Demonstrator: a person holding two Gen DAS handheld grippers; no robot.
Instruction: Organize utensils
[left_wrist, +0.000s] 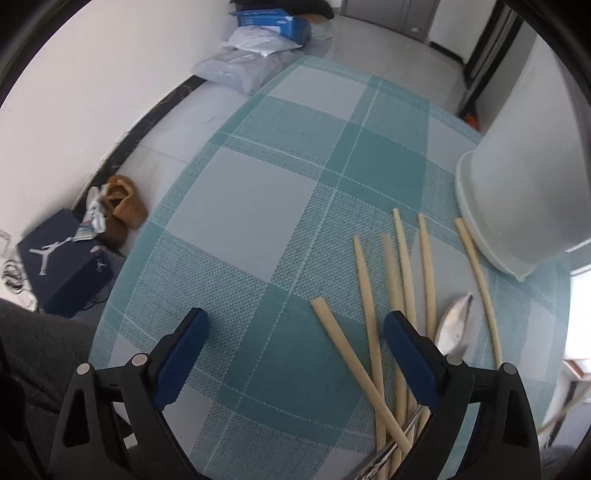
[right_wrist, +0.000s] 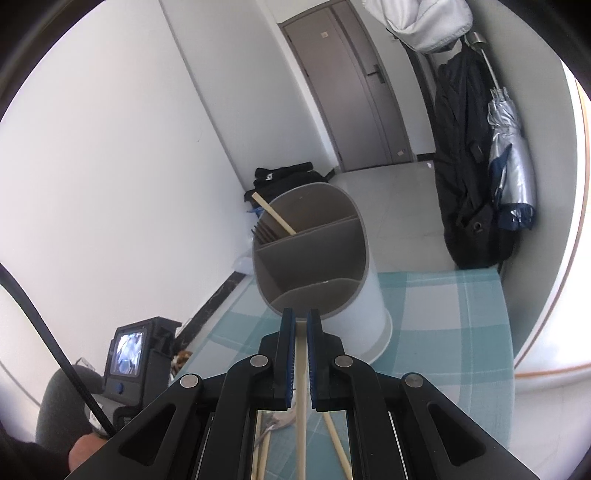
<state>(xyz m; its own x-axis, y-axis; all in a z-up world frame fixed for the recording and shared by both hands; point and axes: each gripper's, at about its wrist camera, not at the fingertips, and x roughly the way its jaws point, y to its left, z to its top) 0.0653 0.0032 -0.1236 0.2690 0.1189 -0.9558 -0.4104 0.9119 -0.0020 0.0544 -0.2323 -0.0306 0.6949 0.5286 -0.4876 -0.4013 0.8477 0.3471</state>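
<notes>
We see pale matt wooden chopsticks (left_wrist: 369, 295) and a shiny metal spoon (left_wrist: 456, 325) on woven checked cloth (left_wrist: 258, 206), beside a smooth plastic holder (right_wrist: 332, 258).

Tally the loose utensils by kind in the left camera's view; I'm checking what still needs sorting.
Chopsticks: 6
Spoon: 1
Total: 7
The metal pieces at the bottom edge are too hidden to count.

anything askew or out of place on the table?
Yes: loose chopsticks lie fanned and crossing on the tablecloth beside a metal spoon, not in the holder. Only one chopstick leans in its far compartment.
</notes>
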